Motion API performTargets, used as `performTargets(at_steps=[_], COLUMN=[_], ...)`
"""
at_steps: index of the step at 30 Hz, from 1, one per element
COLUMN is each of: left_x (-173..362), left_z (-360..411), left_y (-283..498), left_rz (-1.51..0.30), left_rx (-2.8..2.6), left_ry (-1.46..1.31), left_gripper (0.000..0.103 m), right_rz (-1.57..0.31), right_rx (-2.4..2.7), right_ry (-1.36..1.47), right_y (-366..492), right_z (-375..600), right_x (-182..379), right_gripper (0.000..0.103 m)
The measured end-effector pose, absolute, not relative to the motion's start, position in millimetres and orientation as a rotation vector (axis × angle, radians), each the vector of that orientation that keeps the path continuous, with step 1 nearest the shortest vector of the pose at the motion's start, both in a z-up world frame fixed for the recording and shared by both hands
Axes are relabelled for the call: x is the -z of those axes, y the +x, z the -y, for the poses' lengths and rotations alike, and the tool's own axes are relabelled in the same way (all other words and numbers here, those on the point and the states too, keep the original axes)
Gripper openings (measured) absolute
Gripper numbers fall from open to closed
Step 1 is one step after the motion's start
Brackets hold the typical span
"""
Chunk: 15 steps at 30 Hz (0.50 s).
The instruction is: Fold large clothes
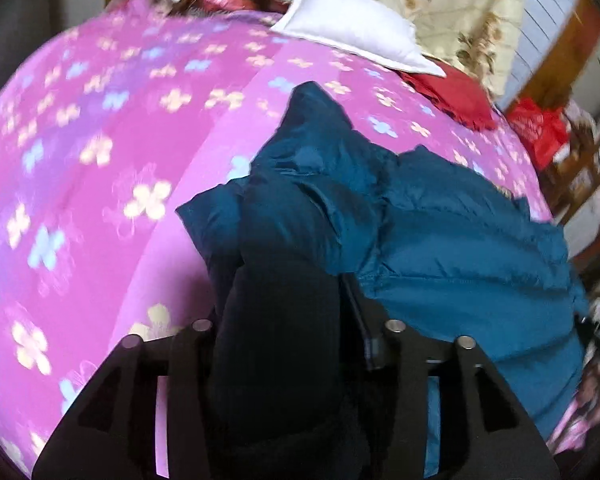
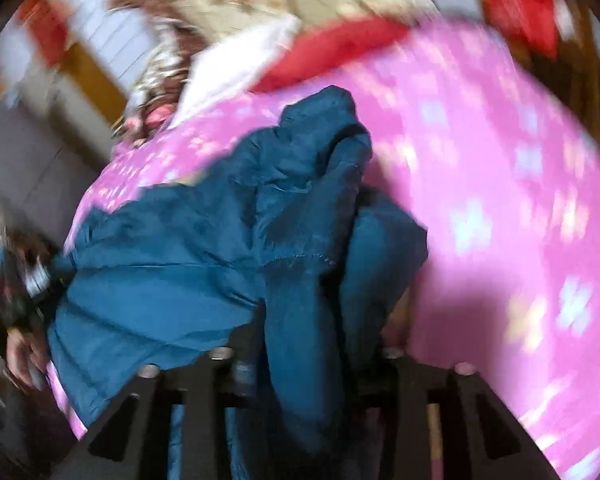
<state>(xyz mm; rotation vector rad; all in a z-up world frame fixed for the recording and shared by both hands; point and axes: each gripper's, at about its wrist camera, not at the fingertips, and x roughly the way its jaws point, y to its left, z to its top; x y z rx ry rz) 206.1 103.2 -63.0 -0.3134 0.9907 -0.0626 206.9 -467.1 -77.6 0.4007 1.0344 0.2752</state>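
Teal jacket (image 1: 440, 240) bunched in left claw (image 1: 284, 320) (no label legible).

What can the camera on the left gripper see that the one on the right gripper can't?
Only the left view shows the white pillow sharply, with wooden furniture off the bed's edge. Only the right view shows a hand at the jacket's left edge. Both show the teal puffy jacket bunched on the pink flowered bedspread, a red cloth behind it, and jacket fabric filling the space between that camera's own fingers.
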Motion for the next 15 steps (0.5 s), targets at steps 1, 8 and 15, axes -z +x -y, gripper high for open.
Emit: performTargets(at_steps=[1,8,15], left_x=[59,12,5], left_z=[-109,-136,-85], left_y=[206,188,208], left_rz=[-0.987,-0.803,-0.774], left_rx=[0.060,-0.052,0.024], left_ry=[-0.343,-0.393,-0.252], left_gripper=[0.044,0.051,0.055], right_rz=[-1.010,-0.831,-0.851], right_rx=[-0.269,-0.118,-0.137], right_ry=[0.478,0.430,0.011], right_y=[204,187,238], right_z=[476,478,355], right_x=[76,2,-13], right_gripper=[0.044,0.045,0.049])
